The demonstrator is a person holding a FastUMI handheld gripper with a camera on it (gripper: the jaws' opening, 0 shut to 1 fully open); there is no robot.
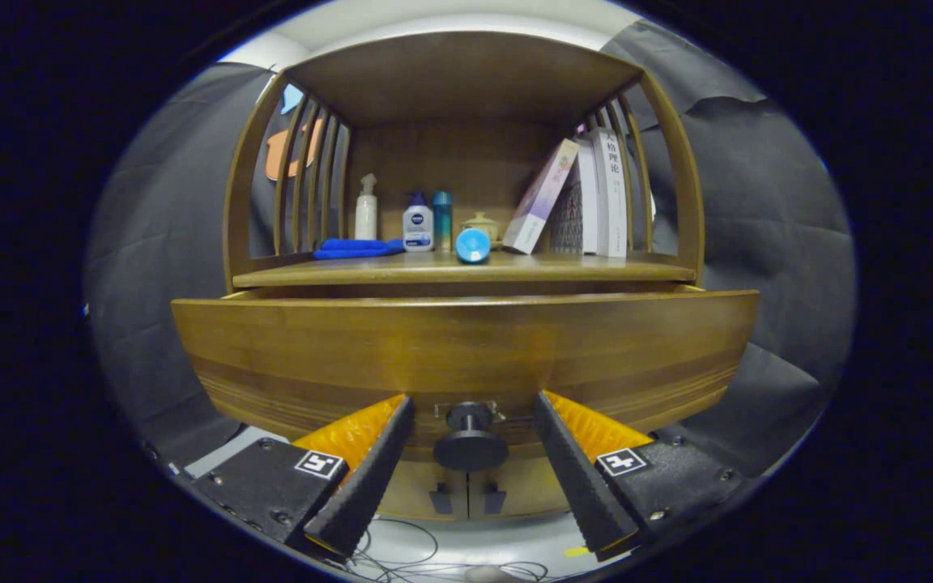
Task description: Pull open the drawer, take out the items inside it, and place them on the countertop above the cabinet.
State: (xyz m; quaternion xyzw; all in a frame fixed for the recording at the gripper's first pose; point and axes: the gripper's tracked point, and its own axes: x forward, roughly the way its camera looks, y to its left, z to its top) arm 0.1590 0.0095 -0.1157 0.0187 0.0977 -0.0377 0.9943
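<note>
The wooden cabinet (466,162) fills the view ahead, and its drawer (466,348) stands pulled out, the front panel's top edge forward of the counter's (450,270) front edge and hiding whatever lies inside. On the counter, books (596,198) lean at the right end, bottles (418,223) stand along the back, a blue cloth (353,248) lies toward the left corner and a blue cylinder (472,244) lies near the front edge, with bare wood between these. The gripper (471,401) has its fingers (369,470) spread apart on either side of the dark knob (470,437), with clear room between each and the knob.
</note>
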